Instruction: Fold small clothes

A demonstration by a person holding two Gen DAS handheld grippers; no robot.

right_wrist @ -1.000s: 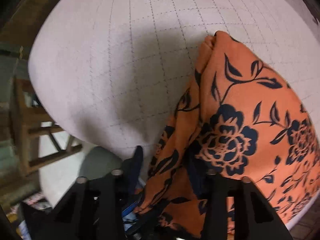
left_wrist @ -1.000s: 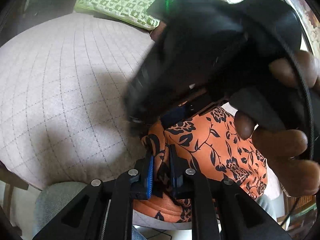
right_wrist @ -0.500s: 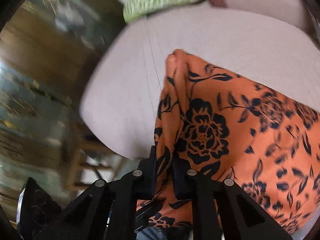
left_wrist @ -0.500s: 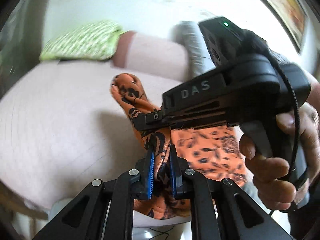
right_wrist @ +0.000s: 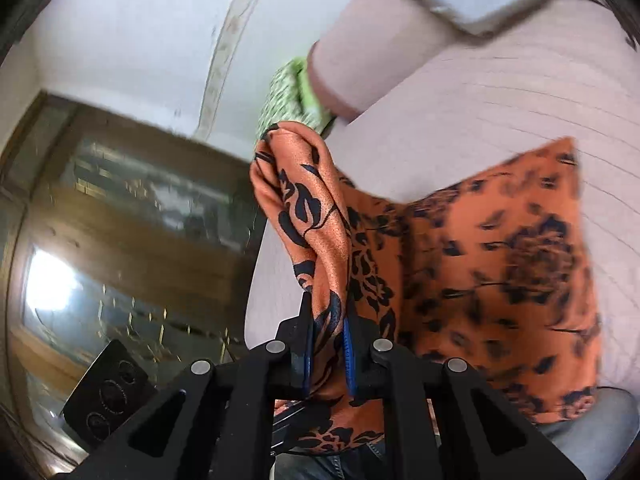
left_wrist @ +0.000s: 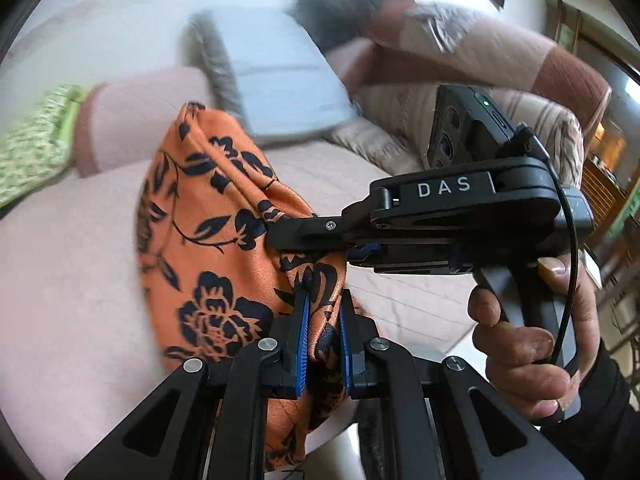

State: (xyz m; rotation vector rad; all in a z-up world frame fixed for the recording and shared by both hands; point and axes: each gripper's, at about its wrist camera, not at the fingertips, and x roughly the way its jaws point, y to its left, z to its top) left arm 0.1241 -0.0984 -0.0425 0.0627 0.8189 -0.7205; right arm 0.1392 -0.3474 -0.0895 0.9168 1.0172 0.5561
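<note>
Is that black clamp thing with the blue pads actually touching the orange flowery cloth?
Touching. In the left wrist view the left gripper has the orange cloth bunched between its blue pads, pressed from both sides.

Garment (left_wrist: 208, 248) over the bed (left_wrist: 68, 280), pillow (left_wrist: 32, 148) behind it.

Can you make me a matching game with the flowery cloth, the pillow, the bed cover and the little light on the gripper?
Things:
1. flowery cloth
2. pillow
3. bed cover
4. little light on the right gripper

Colours:
A. pale pink
B. green, glowing
C. orange with black flowers
D. green and white pattern

Pairs: 1-C, 2-D, 3-A, 4-B
</note>
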